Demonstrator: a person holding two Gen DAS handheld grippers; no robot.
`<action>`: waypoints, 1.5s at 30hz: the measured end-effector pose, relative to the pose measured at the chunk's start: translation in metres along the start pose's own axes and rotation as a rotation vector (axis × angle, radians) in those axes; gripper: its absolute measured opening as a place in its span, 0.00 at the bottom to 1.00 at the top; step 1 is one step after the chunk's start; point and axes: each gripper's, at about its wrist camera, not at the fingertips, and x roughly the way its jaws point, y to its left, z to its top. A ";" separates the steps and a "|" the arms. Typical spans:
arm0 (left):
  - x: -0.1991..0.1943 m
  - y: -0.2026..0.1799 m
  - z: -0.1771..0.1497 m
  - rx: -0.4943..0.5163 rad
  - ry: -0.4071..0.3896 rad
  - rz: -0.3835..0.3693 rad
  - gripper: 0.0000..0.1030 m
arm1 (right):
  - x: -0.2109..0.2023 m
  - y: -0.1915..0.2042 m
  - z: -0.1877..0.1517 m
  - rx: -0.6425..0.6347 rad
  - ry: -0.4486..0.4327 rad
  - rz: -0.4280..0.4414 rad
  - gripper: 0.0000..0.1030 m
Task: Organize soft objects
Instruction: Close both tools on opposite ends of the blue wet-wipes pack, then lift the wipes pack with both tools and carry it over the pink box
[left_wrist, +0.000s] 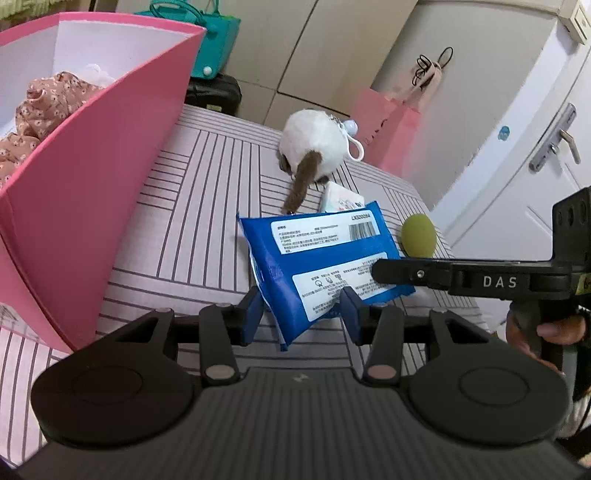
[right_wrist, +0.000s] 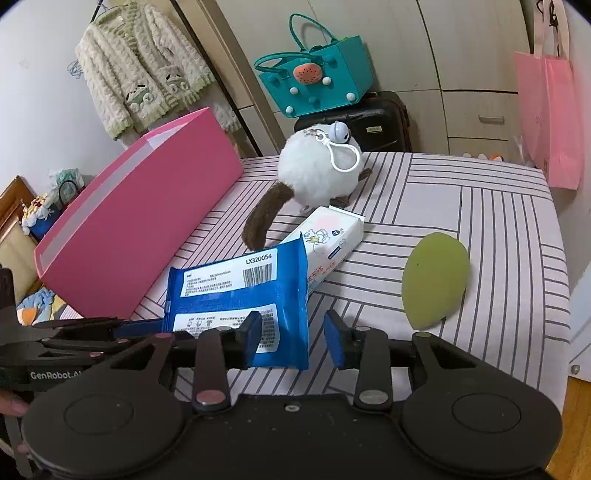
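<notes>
While the blue wipes pack (left_wrist: 325, 258) lies on the striped bedcover (right_wrist: 480, 221) just beside the pink box (left_wrist: 92, 184), both the left gripper (left_wrist: 303, 314) and right gripper (right_wrist: 291, 339) straddle it released, so closing on crinkly film alone could let it slip.

A blue-and-white pack (right_wrist: 240, 295), a white plush (right_wrist: 314, 173) with brown tail, a green sponge (right_wrist: 436, 280) and a pink box (right_wrist: 140, 221) sit on pale, dark-striped sheet (right_wrist: 498, 221).
</notes>
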 end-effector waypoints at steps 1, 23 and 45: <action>0.001 -0.001 0.000 0.008 -0.003 -0.004 0.40 | 0.001 0.000 -0.001 -0.002 -0.001 -0.002 0.41; -0.051 -0.022 -0.009 0.313 0.034 -0.022 0.33 | -0.028 0.053 -0.043 0.012 -0.002 -0.048 0.26; -0.162 0.035 -0.030 0.379 0.139 -0.069 0.33 | -0.049 0.166 -0.085 -0.052 0.036 0.033 0.25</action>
